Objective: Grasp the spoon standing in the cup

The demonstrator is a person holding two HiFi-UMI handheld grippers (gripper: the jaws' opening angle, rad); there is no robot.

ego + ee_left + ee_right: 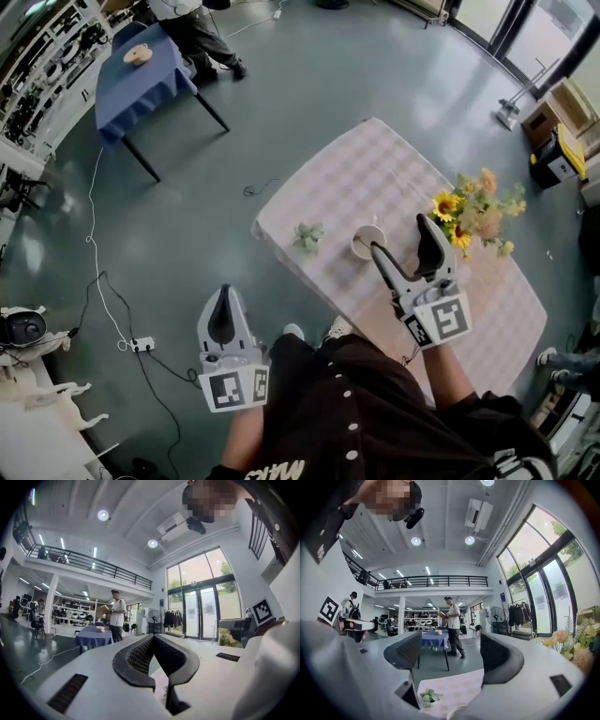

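Note:
A white cup (367, 241) stands on the table with the pale checked cloth (375, 173), near its front edge. I cannot make out the spoon in it. My right gripper (401, 234) is open just above and to the right of the cup, with one finger reaching over its rim. In the right gripper view the right gripper (452, 653) has its jaws wide apart with nothing between them, and the cup rim (452, 713) barely shows at the bottom. My left gripper (222, 298) hangs shut over the floor, left of the table; the left gripper (153, 637) holds nothing.
A small green plant (307, 234) lies left of the cup, and a sunflower bouquet (476, 216) stands to its right. A blue table (141, 70) with a person beside it is at the far left. Cables and a power strip (142, 344) lie on the floor.

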